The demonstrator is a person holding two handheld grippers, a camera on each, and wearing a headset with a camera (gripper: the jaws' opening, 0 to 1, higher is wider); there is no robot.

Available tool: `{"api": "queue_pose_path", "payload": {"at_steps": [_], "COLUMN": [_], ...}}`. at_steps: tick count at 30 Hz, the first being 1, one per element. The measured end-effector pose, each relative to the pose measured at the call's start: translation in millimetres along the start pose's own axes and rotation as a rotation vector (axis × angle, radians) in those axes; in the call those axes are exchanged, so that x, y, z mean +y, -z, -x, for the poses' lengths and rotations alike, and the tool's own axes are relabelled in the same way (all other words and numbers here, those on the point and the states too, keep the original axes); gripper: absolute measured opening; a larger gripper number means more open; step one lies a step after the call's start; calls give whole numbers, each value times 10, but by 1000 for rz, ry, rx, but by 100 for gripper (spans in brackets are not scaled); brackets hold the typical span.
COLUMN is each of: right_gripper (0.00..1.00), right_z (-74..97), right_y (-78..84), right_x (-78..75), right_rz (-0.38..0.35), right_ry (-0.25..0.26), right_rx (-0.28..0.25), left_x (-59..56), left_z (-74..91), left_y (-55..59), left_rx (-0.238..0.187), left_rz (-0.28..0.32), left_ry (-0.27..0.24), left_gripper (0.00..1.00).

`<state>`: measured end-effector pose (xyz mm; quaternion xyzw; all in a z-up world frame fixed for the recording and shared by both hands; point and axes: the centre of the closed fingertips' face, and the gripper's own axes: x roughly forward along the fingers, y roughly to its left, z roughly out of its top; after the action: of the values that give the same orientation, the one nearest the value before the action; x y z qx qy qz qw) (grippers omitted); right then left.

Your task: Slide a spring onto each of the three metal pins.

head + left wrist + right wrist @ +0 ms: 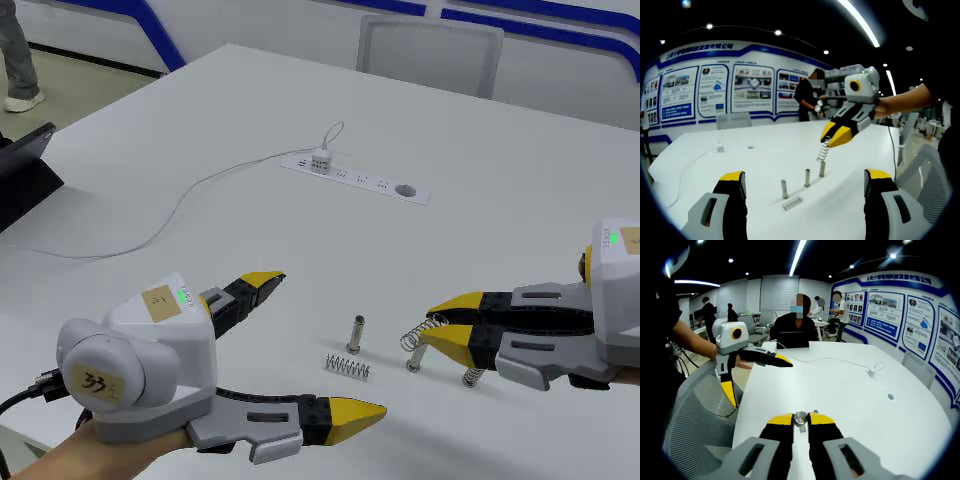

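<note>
Three short metal pins stand upright on the white table: one (356,333) bare, one (413,360) close under the right gripper, and one (470,377) partly hidden beneath it. They form a row (807,178) in the left gripper view. A loose spring (347,366) lies flat beside the first pin. My right gripper (432,325) is shut on another spring (420,331), which hangs tilted just above the pins (824,150). Its coil end shows between the shut jaws (800,418). My left gripper (315,345) is open and holds nothing, left of the pins.
A white power strip (355,178) with a plug and a thin cable lies farther back on the table. A grey chair (430,50) stands behind the far edge. A dark device (20,170) sits off the left side. People stand in the background.
</note>
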<state>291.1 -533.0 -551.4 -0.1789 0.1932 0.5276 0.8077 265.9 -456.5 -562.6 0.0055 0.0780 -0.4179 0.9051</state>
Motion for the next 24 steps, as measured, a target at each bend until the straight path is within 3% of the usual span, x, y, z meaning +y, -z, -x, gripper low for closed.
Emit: {"api": "queue_pose_path", "payload": {"at_steps": [3, 5, 11, 16, 21, 24], "right_gripper": [11, 11, 11, 11, 11, 11], "right_z": [-1, -12, -81, -145, -222, -257], "right_y": [102, 168, 361, 451, 499, 516], "right_x": [-207, -295, -434, -508, -534, -527], "right_rz": [-41, -66, -113, -150, -165, -169], "right_ry": [69, 89, 137, 151, 148, 143], "right_rx": [34, 53, 114, 134, 147, 156], "left_x": [12, 28, 76, 96, 131, 136], "left_z": [5, 12, 17, 41, 48, 64], "left_y": [57, 81, 149, 102, 141, 81], "left_rx": [12, 13, 28, 4, 23, -8], "left_rz": [5, 13, 41, 90, 100, 115], "left_ry": [-5, -9, -23, -40, -57, -60], "left_gripper": [100, 100, 100, 100, 100, 100]}}
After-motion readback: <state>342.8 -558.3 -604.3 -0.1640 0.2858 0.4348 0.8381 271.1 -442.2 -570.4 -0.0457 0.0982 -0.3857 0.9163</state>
